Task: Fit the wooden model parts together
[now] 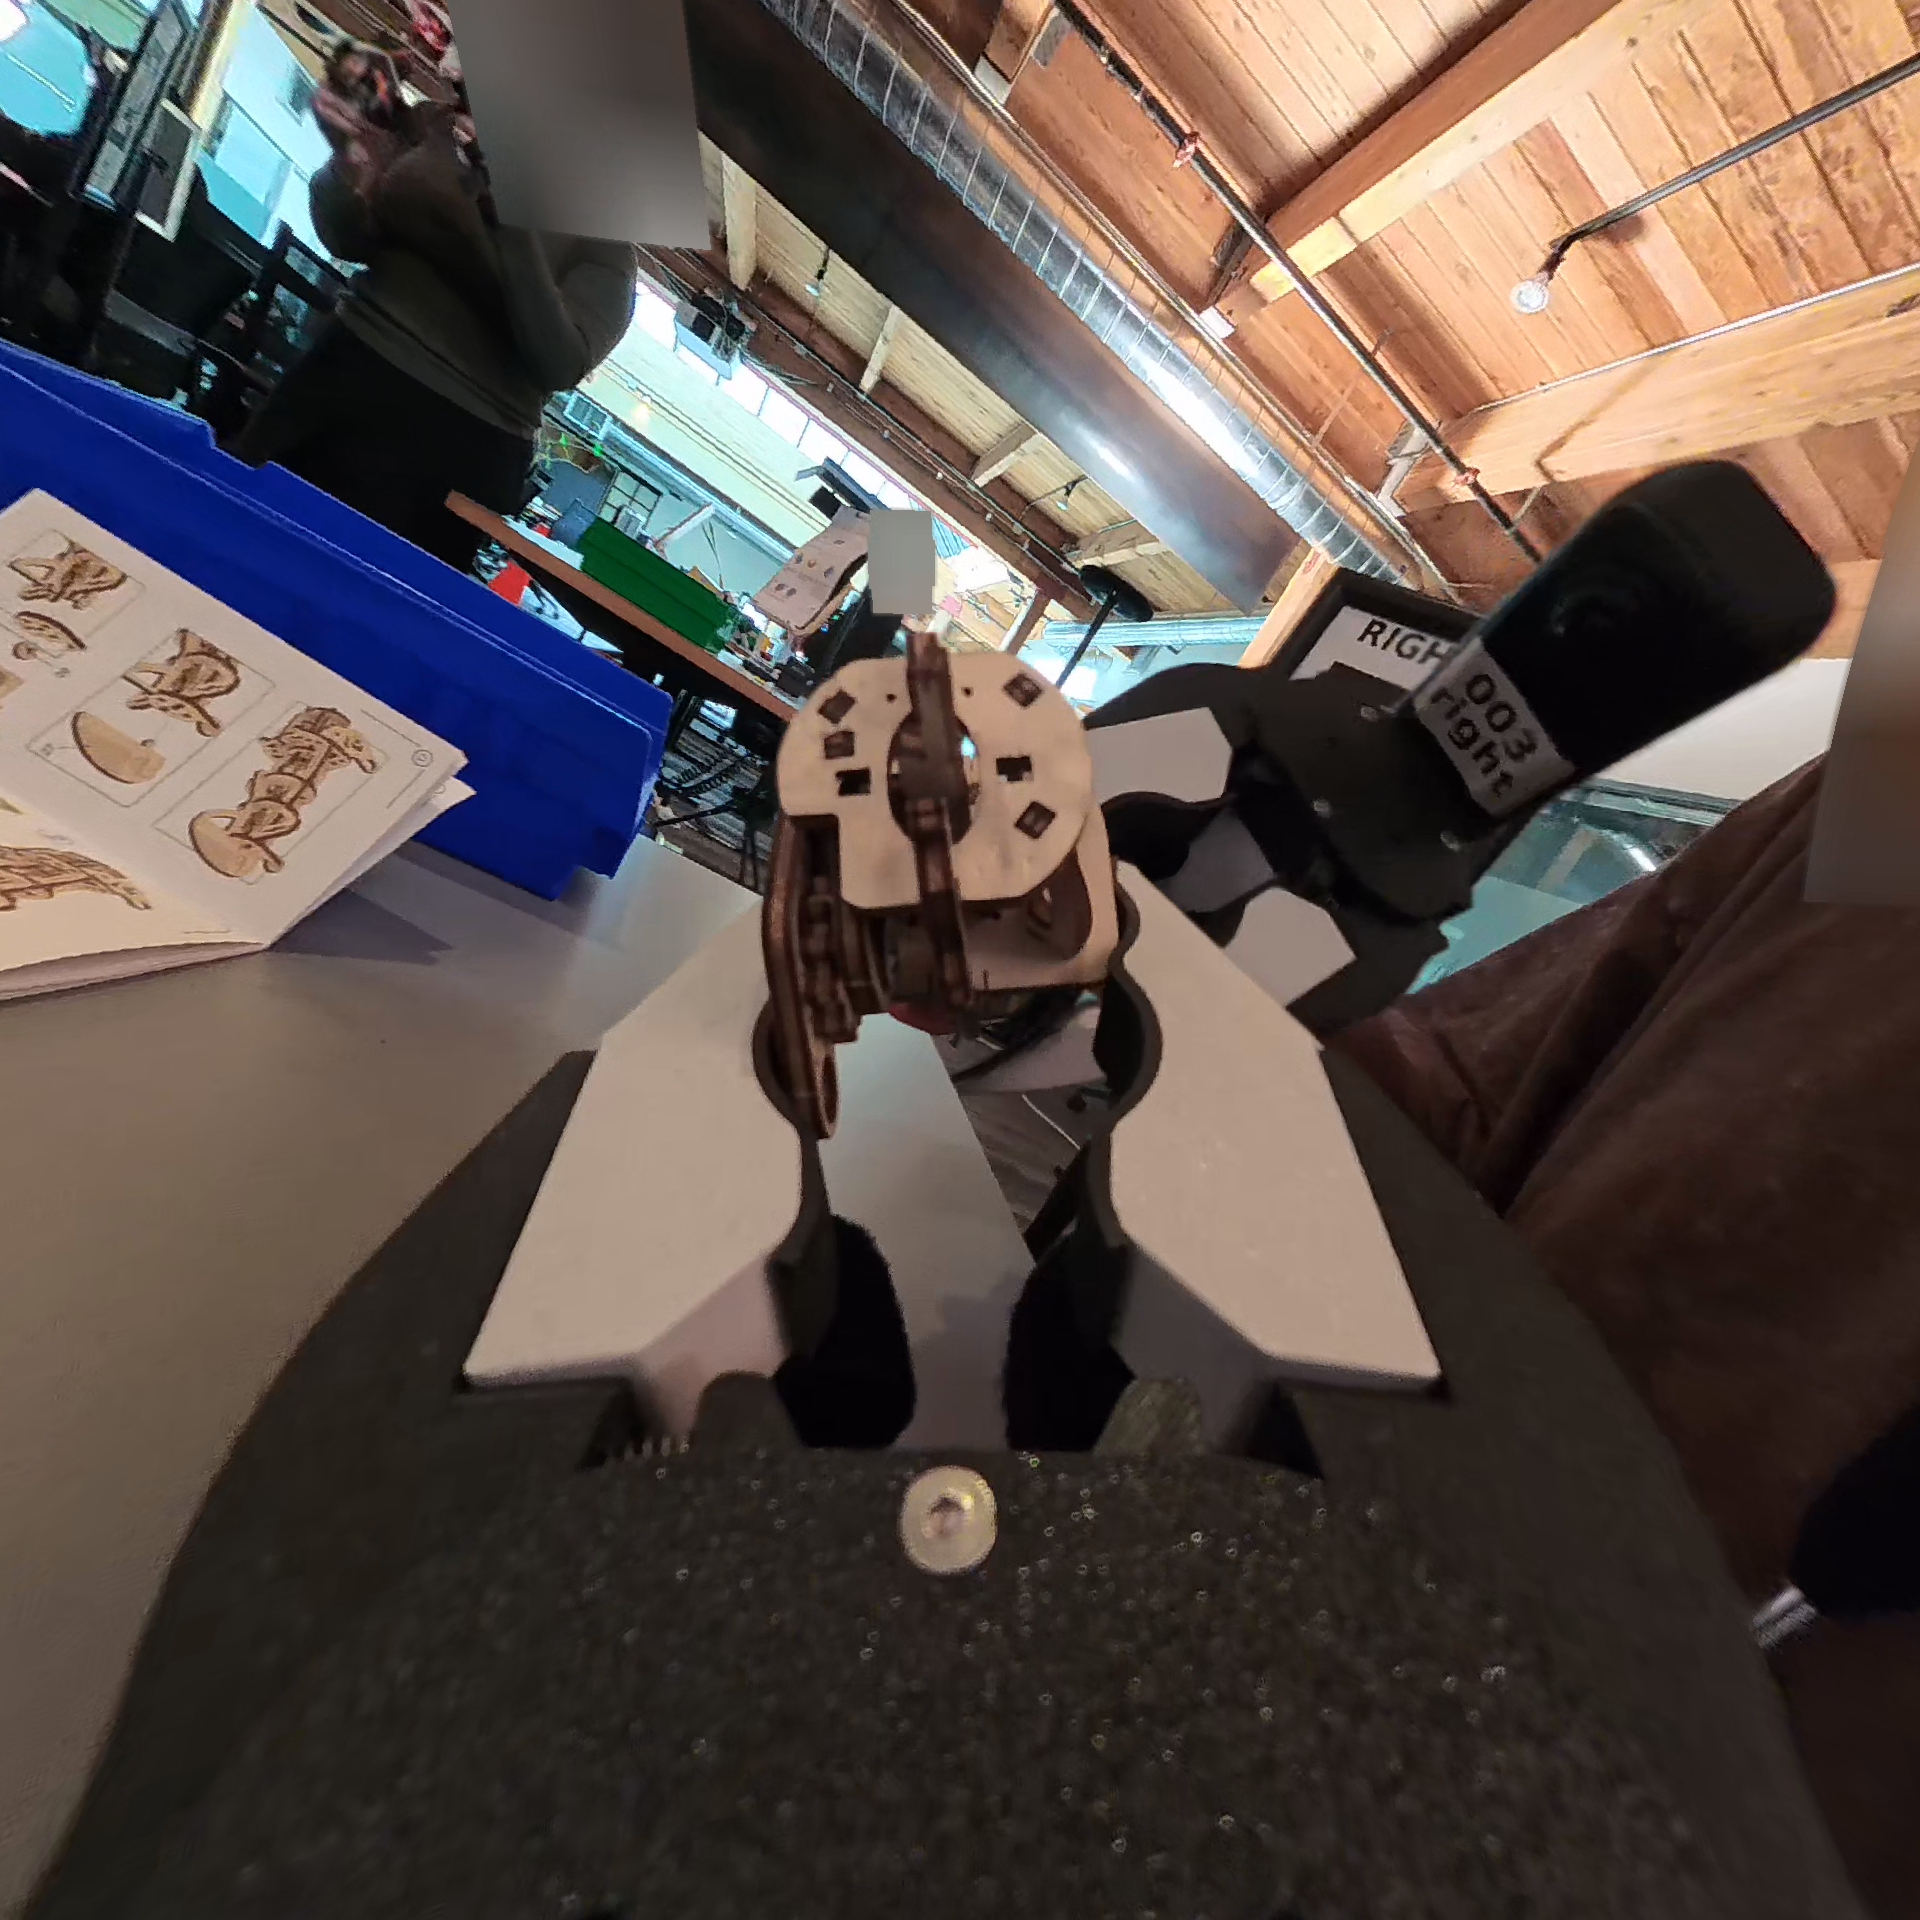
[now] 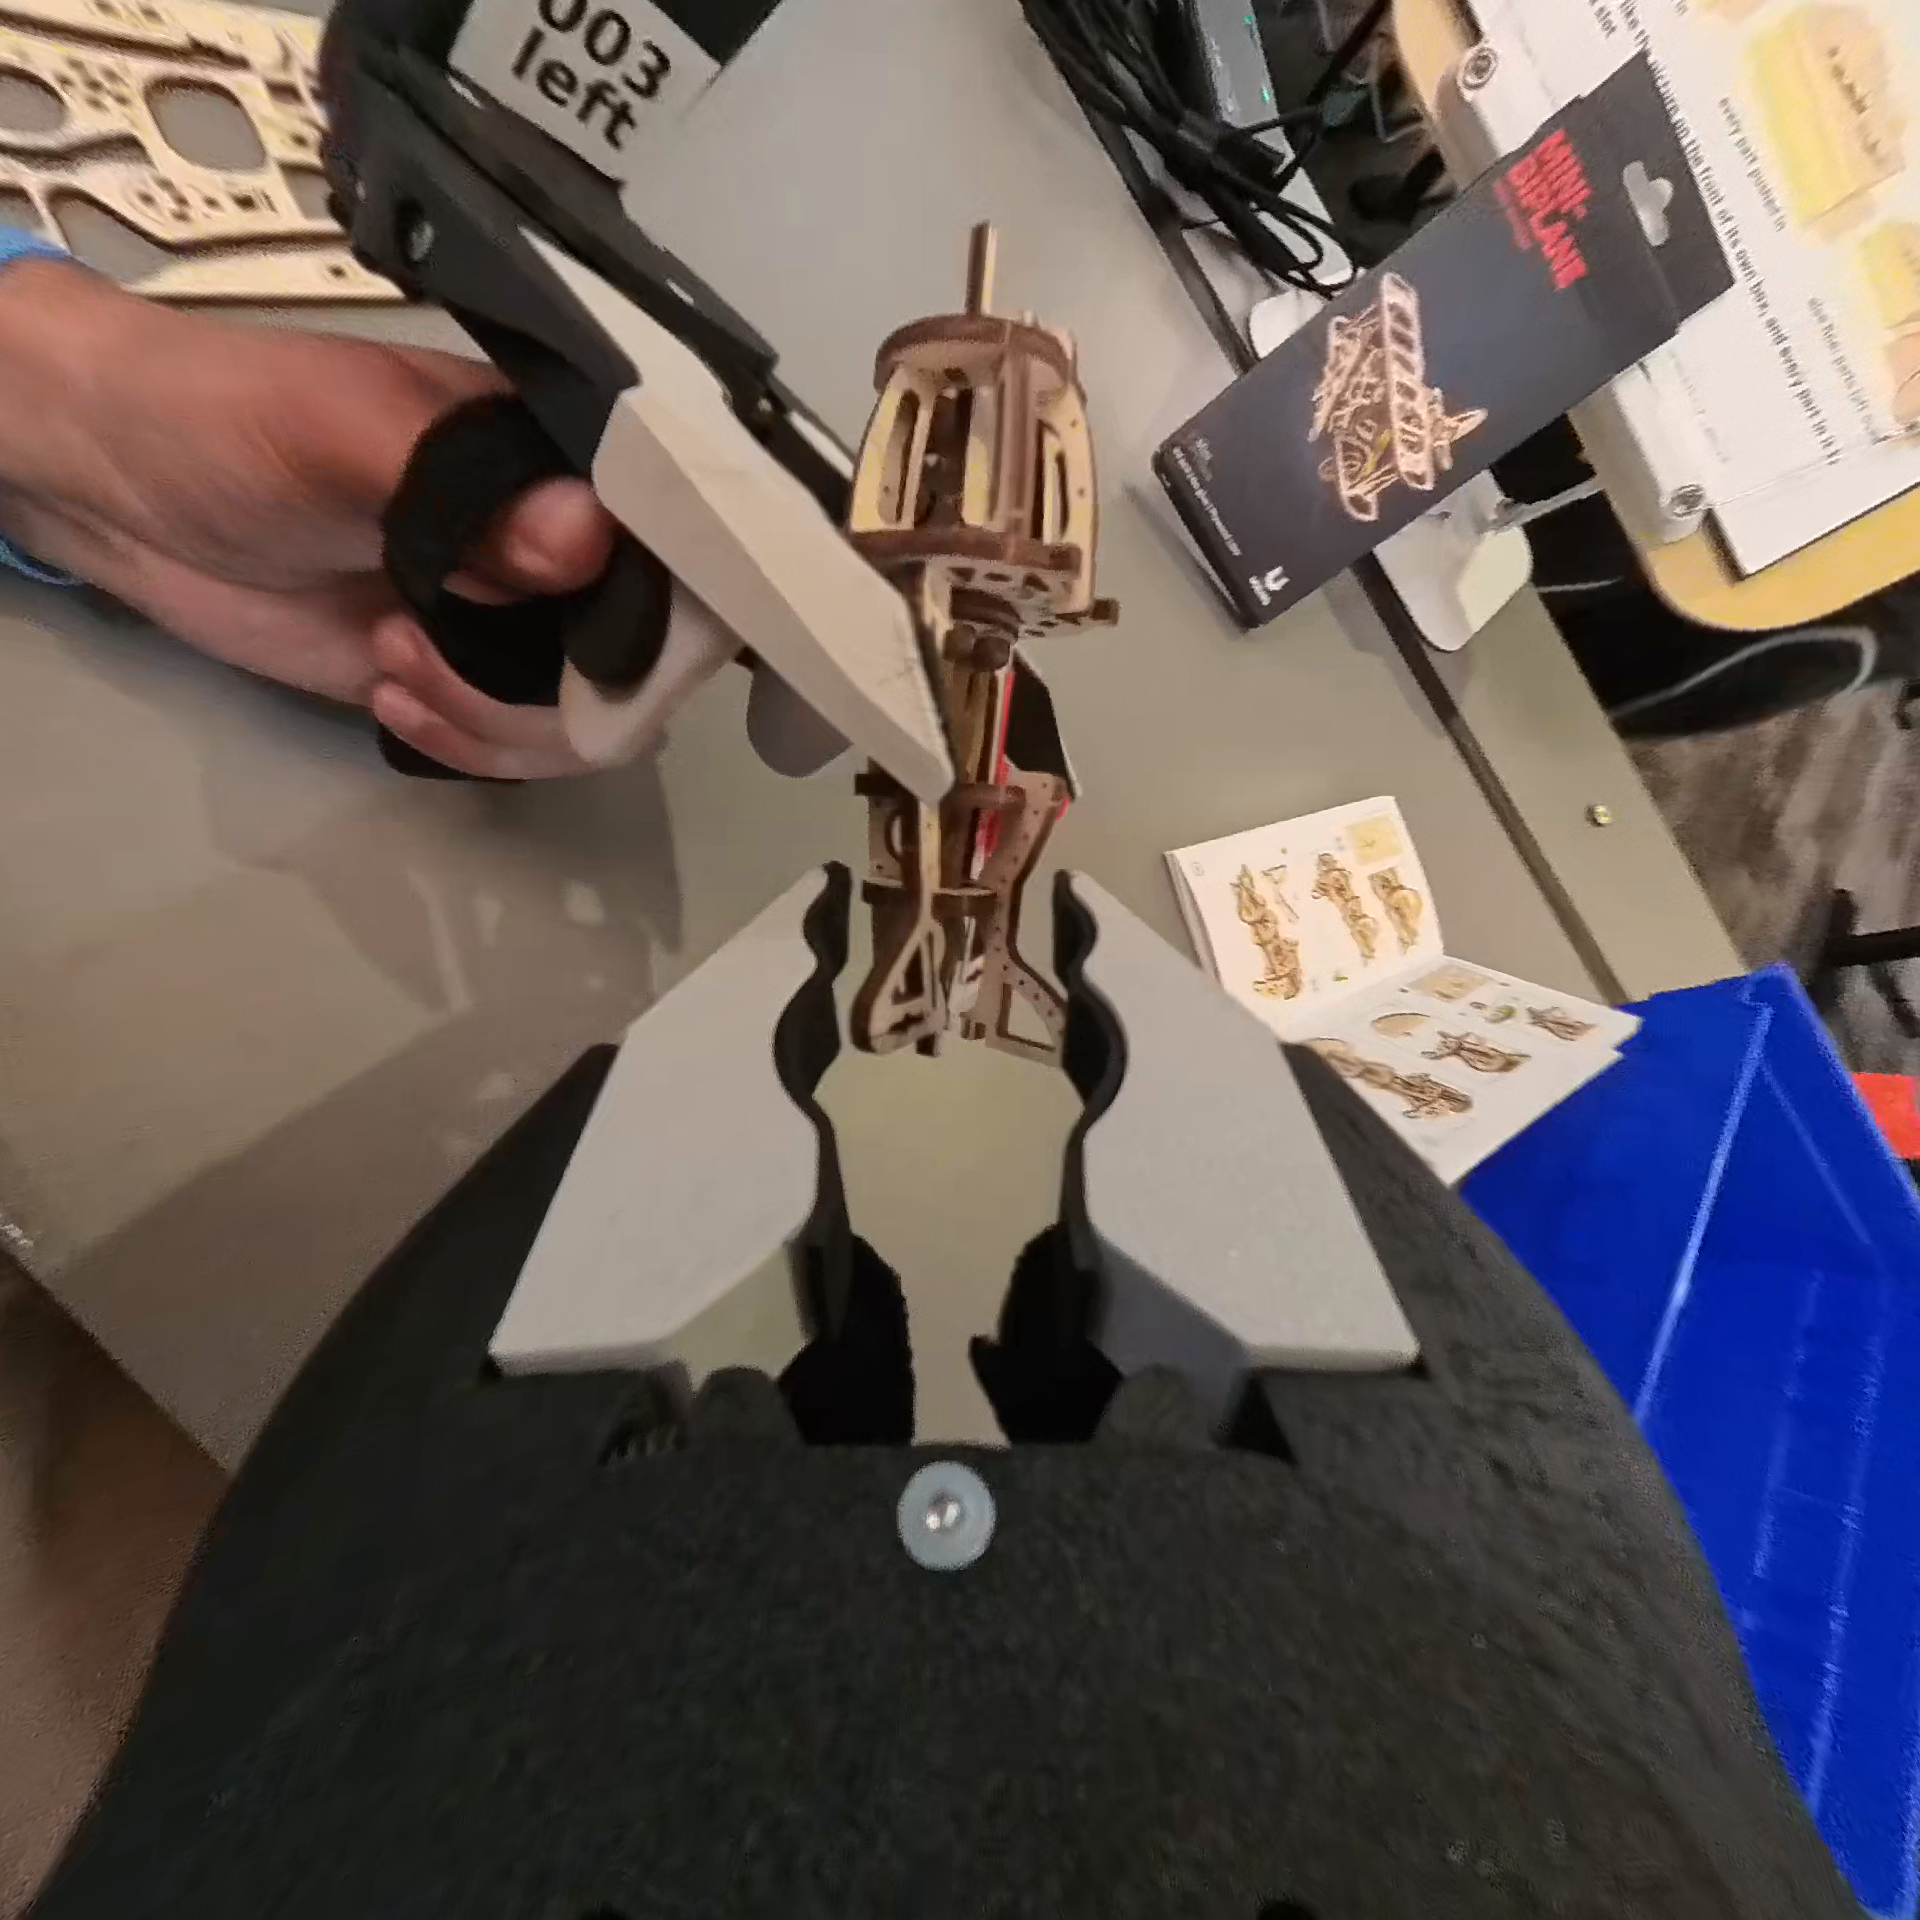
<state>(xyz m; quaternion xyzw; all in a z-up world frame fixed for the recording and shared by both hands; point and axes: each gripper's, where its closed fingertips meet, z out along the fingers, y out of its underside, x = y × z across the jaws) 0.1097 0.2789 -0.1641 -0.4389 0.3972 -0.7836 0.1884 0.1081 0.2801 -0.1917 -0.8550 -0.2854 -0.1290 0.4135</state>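
The wooden model [image 2: 971,540], a skeletal plane body with a round slotted front plate [image 1: 935,790], is held in the air above the grey table [image 2: 312,987]. My left gripper [image 1: 940,935] is shut on its middle; in the right wrist view one of its fingers [image 2: 769,582] presses on the model's side from the upper left. My right gripper [image 2: 951,894] is open, its jaws either side of the model's tail end [image 2: 956,977], with a small gap on the left. In the left wrist view the right gripper [image 1: 1153,831] sits behind the model.
A blue bin [image 2: 1714,1299] and an open instruction booklet [image 2: 1382,966] lie at the right, and show at the left in the left wrist view [image 1: 187,748]. A dark product box [image 2: 1444,353], cables [image 2: 1226,135] and a cut-out wooden sheet [image 2: 177,177] lie farther back. A person stands behind the bin [image 1: 447,343]. Only a small space, under 4 cm, lies between the two pairs of fingers.
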